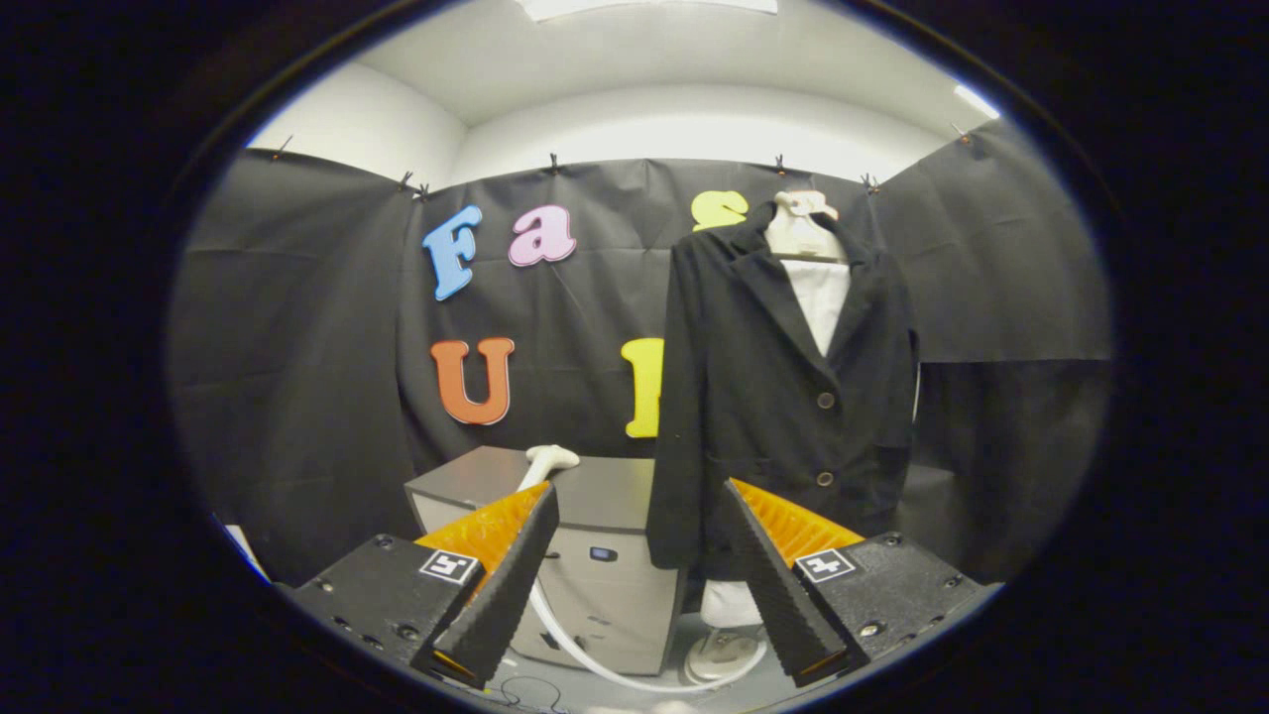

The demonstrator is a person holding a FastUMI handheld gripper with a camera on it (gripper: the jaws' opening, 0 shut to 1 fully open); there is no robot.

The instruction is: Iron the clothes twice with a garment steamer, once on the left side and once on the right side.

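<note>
The gripper (639, 570) hangs with its fingers spread wide and nothing between them. Beyond the left finger, the pale steamer head (548, 462) lies on top of a grey cabinet (605, 555), and its white hose (585, 650) loops down the cabinet's front toward the floor. Just beside the cabinet, ahead of the right finger, a black jacket (783, 397) hangs buttoned over a white mannequin (808, 233).

The risks start with the pick-up — the steamer head looks smooth and rounded, so a grip too near its tip could let it roll or slip out. The hose is the next worry: slack and curled near the mannequin's base, it could snag there or drag against the cabinet once the head is lifted. And the jacket hangs loosely — a firm push with the head could swing the fabric or rock the stand rather than smooth either side.
</note>
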